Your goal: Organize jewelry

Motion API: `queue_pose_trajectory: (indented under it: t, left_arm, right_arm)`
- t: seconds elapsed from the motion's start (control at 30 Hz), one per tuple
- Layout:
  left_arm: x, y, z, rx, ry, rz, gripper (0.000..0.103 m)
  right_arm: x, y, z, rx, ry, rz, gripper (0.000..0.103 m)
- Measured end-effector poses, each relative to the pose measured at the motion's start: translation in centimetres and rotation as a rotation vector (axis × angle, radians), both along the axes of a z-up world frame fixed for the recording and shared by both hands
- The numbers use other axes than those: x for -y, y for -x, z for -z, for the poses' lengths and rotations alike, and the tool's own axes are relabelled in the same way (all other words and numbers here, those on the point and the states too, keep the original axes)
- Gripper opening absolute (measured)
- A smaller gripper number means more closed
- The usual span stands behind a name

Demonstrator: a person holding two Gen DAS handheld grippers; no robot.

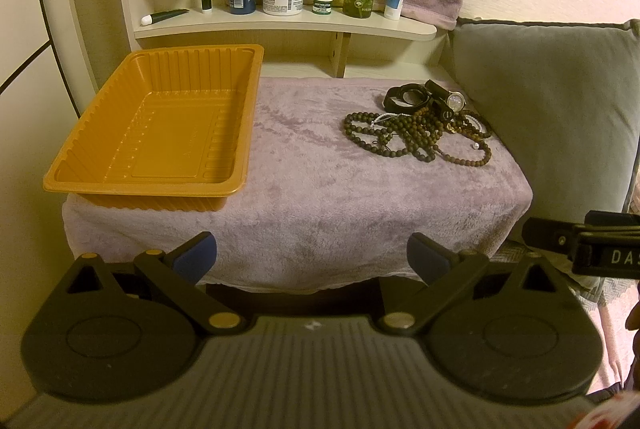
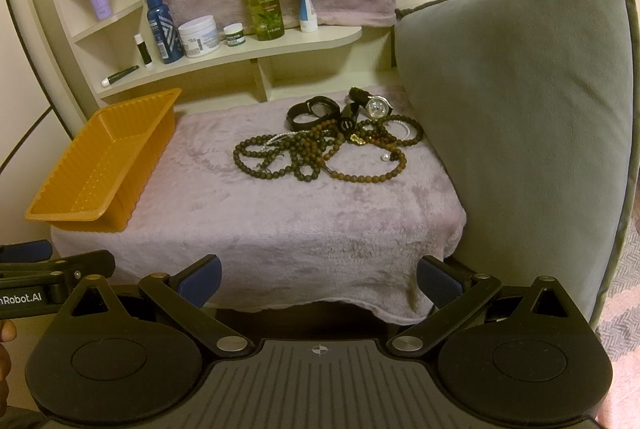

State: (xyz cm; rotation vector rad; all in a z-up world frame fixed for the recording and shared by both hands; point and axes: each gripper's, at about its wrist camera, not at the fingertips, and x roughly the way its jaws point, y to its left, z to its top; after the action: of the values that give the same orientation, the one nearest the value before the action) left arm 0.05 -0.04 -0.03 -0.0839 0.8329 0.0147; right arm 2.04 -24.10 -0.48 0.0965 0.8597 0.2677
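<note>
Jewelry pile (image 2: pixel 332 145): ahead of my right tool (image 2: pixel 318 279) and only slightly to its right, well apart from it, on the far half of the towel-covered worktop (image 2: pixel 280 229). From my left tool (image 1: pixel 312 255) the same pile (image 1: pixel 420 133) lies ahead and clearly off to the right.
Nearer tool: the right one, in my judgement; the pile sits almost on its centre line.
Pile make-up: tangled bead strands (image 2: pixel 280 153) on the near side, a black band (image 2: pixel 312 113) and a wristwatch (image 2: pixel 376 107) at the far side. No single long axis; the heap spreads mostly crosswise to my reach.
Tray (image 1: pixel 160 133): orange, ahead-left of my left tool, nothing in it, long axis running away from me. It overhangs the worktop's left edge.
Right tool state: fingers spread wide, holding nothing, touching nothing.
Left tool state: fingers spread wide, likewise free of any contact.
Task progress: not begun, judging by the bare tray.
Risk noted: strands interlock, so one pinch may drag neighbours.
</note>
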Motion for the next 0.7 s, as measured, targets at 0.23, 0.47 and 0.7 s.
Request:
queue_pose_trajectory:
  t: [0.23, 0.47, 0.7]
  left_arm:
    - [0.0, 0.1, -0.1, 0.014, 0.005, -0.009, 0.1]
    - [-2.0, -0.3, -0.3, 0.052, 0.028, -0.054, 0.099]
    - [-5.6, -1.0, 0.1, 0.088, 0.028, -0.101, 0.099]
  right_arm:
    - [0.2, -0.1, -0.2, 0.018, -0.012, 0.009, 0.103]
    - [0.0, -0.8, 0.2, 0.056, -0.01, 0.01, 0.103]
    - [-0.9, -2.0, 1.1, 0.127, 0.0, -0.029, 0.103]
